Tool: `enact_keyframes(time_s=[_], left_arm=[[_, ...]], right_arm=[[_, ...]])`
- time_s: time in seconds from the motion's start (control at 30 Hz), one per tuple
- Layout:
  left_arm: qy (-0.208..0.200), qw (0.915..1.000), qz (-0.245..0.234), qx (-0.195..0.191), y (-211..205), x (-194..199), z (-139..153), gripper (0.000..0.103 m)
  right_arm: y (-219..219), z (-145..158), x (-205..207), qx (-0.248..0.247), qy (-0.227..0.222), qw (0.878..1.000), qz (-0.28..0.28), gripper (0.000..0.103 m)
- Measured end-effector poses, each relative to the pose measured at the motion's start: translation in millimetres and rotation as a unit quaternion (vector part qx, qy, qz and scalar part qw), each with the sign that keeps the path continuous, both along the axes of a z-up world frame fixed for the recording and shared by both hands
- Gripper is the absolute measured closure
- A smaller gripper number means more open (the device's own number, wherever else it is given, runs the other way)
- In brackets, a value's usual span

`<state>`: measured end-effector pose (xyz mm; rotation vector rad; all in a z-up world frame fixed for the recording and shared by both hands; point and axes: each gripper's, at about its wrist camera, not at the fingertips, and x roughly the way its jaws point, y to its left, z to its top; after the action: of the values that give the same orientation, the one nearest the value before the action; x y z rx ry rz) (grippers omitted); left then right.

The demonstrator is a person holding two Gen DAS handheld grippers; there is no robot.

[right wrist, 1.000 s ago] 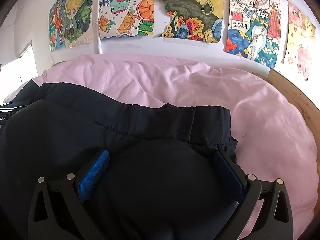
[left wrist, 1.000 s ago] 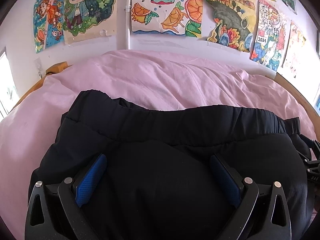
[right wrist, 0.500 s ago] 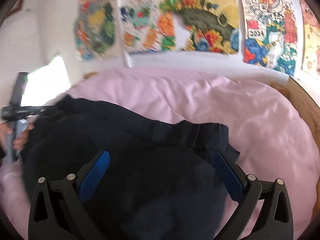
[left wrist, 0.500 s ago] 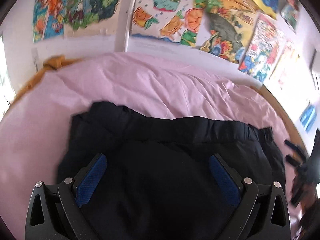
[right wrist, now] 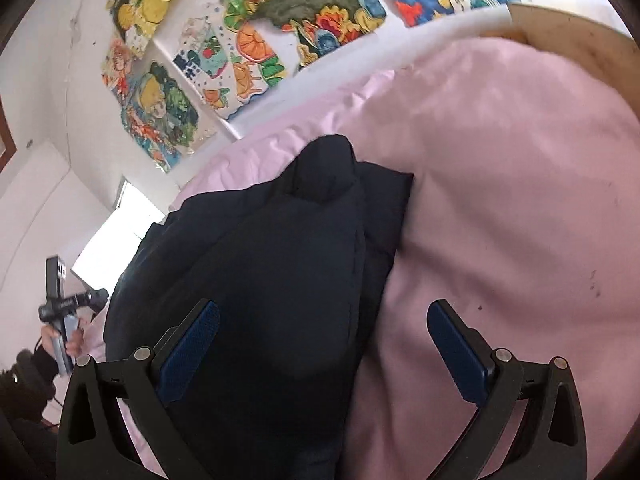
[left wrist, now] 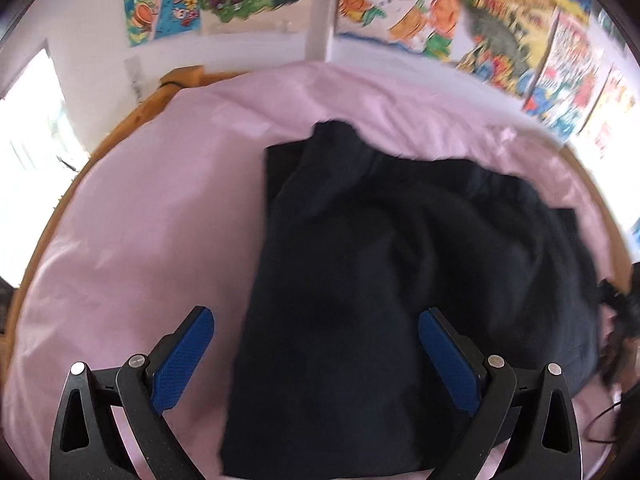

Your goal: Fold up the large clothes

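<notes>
A dark navy padded garment [left wrist: 400, 280] lies in a folded heap on the pink bed sheet [left wrist: 152, 220]. My left gripper [left wrist: 316, 344] is open and empty, raised above the garment's left edge. In the right wrist view the same garment [right wrist: 272, 280] fills the lower left. My right gripper [right wrist: 324, 340] is open and empty above the garment's right edge, with its right finger over bare sheet [right wrist: 500, 200]. The left gripper's body [right wrist: 60, 312] shows at the far left of the right wrist view, held in a hand.
A wooden bed frame [left wrist: 132, 116] rims the sheet on the left, and a wooden board [right wrist: 580, 40] stands at the far right. Colourful drawings [left wrist: 400, 0] cover the white wall behind. A bright window [left wrist: 32, 140] is at the left.
Both grippers have lifted off the garment and swung outward, the left one to the left and the right one to the right. Both stay open. The garment lies where it was.
</notes>
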<state>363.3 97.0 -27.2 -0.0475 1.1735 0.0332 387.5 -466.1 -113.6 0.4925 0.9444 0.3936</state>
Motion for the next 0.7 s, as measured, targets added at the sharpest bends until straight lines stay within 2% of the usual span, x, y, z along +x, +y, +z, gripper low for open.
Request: enact_keyframes(time_s=[0.1, 0.23, 0.3, 0.4, 0.53, 0.7], left_arm=[[0.012, 0.9996, -0.016, 0.019, -3.8, -1.9, -6.8, 0.000], [0.025, 0.9994, -0.020, 0.009, -10.0, 1.1, -18.6, 0.000], [0.027, 0.9996, -0.008, 0.002, -11.3, 3.5, -30.6, 0.000], [0.021, 0.9992, 0.009, -0.032, -8.7, 3.5, -41.8, 0.000], [0.020, 0.9966, 0.022, -0.076, 4.1, 2.7, -43.7, 0.000], [0.023, 0.9891, 0.035, -0.141, 30.5, 3.7, -44.3, 0.000]], right_arm=[[4.8, -11.0, 2.4, 0.015, 0.012, 1.000, 0.011, 0.001], [10.0, -25.4, 12.2, 0.043, 0.033, 0.998, 0.028, 0.001], [11.1, -36.5, 22.8, 0.041, 0.039, 0.998, 0.016, 0.001], [15.8, -42.5, 36.4, 0.042, 0.040, 0.998, 0.021, 0.001], [18.1, -51.1, 48.6, 0.078, 0.050, 0.995, 0.047, 0.001], [28.4, -57.2, 45.5, 0.099, 0.041, 0.992, 0.072, 0.001]])
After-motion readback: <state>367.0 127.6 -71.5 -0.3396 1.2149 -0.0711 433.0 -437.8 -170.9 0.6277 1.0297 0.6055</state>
